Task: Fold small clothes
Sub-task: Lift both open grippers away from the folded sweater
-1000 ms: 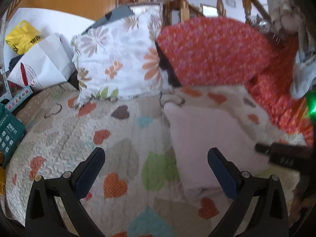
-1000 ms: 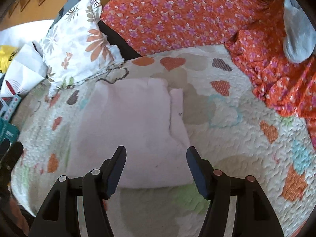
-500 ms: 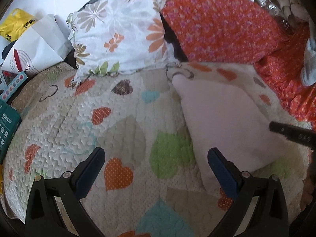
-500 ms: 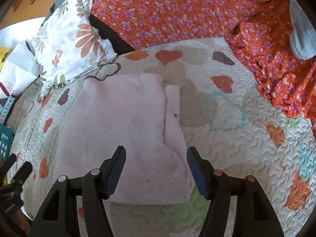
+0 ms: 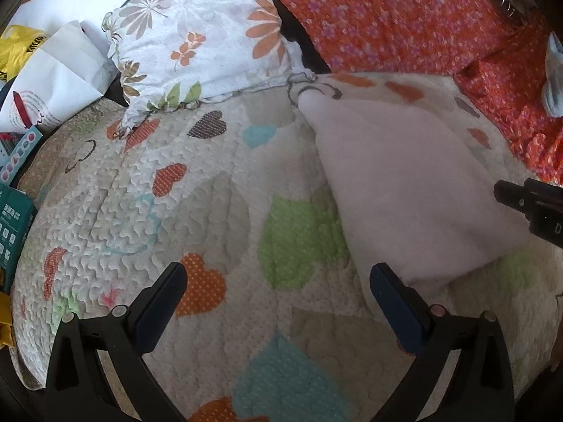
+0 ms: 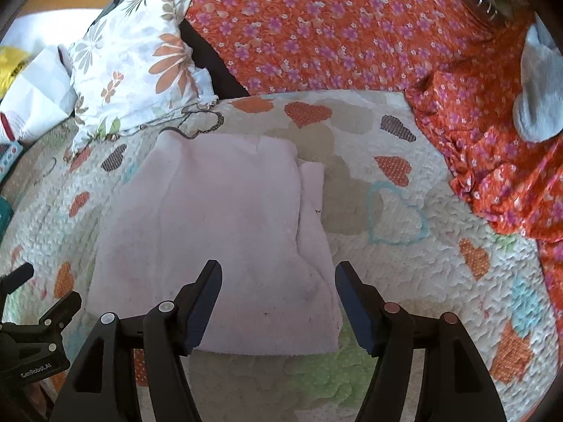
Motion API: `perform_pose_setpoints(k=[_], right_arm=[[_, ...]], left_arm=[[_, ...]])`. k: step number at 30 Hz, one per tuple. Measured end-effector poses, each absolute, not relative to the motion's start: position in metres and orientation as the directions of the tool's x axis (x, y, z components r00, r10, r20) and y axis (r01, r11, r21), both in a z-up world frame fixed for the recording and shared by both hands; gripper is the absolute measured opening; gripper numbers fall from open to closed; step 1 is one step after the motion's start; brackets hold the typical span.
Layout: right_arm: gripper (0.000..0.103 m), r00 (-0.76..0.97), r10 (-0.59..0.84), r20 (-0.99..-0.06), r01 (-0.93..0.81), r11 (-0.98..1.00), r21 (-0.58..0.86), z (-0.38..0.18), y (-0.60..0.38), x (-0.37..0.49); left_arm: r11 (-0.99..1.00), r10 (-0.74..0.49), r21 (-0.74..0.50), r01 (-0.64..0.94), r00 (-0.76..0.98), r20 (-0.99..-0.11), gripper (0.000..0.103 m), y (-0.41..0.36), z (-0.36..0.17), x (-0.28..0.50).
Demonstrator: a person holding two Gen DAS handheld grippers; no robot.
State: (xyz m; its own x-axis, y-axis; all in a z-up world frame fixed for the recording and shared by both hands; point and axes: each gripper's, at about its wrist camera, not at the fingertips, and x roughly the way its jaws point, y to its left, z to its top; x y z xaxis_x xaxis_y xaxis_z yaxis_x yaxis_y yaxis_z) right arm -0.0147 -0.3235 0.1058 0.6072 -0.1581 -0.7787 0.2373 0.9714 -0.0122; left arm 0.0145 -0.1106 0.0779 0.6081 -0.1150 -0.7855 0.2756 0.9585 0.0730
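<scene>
A pale pink folded garment (image 6: 218,218) lies flat on the heart-patterned quilt (image 6: 404,246), with a narrower layer showing along its right side. My right gripper (image 6: 278,270) hovers over the garment's near edge, its jaws opening and pressing on nothing. In the left wrist view the garment (image 5: 404,183) lies to the right. My left gripper (image 5: 278,274) is open over the bare quilt (image 5: 211,211), its right finger just beside the garment's near left corner. The right gripper's tip (image 5: 527,204) shows at the right edge, and the left gripper (image 6: 31,316) at the right wrist view's left edge.
A floral pillow (image 5: 197,42) and an orange flowered cloth (image 6: 334,28) border the quilt at the back. More orange cloth and a grey sock-like item (image 6: 538,88) lie at the right. A white paper bag (image 5: 59,74) and a teal box (image 5: 10,225) sit at the left.
My left gripper has sunk and tipped down toward the quilt; the staircase has left its view. In the right wrist view the garment's near edge has come up between the fingers.
</scene>
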Motion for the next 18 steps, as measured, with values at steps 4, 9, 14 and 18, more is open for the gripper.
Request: perform_pose_setpoints(k=[4,9,14,18], right_arm=[[0.072,0.593,-0.182,-0.785,0.239,0.97,-0.045,0.103,-0.323,-0.015],[0.072,0.581,-0.185,-0.793,0.248,0.968,-0.044,0.101,-0.323,-0.016],[0.072,0.576,-0.186,-0.796,0.24,0.969,-0.053,0.099,-0.319,-0.016],[0.073,0.579,-0.188,-0.793,0.229,0.971,-0.062,0.099,-0.317,-0.016]], left_arm=[[0.955,-0.131,0.059,0.291,0.59,-0.797,0.103,-0.113,0.075,0.013],[0.955,-0.139,0.045,0.294,0.575,-0.806,0.103,-0.113,0.072,0.014],[0.958,-0.156,0.007,0.288,0.54,-0.827,0.103,-0.111,0.068,0.019],[0.958,-0.165,-0.008,0.288,0.524,-0.836,0.103,-0.11,0.065,0.02]])
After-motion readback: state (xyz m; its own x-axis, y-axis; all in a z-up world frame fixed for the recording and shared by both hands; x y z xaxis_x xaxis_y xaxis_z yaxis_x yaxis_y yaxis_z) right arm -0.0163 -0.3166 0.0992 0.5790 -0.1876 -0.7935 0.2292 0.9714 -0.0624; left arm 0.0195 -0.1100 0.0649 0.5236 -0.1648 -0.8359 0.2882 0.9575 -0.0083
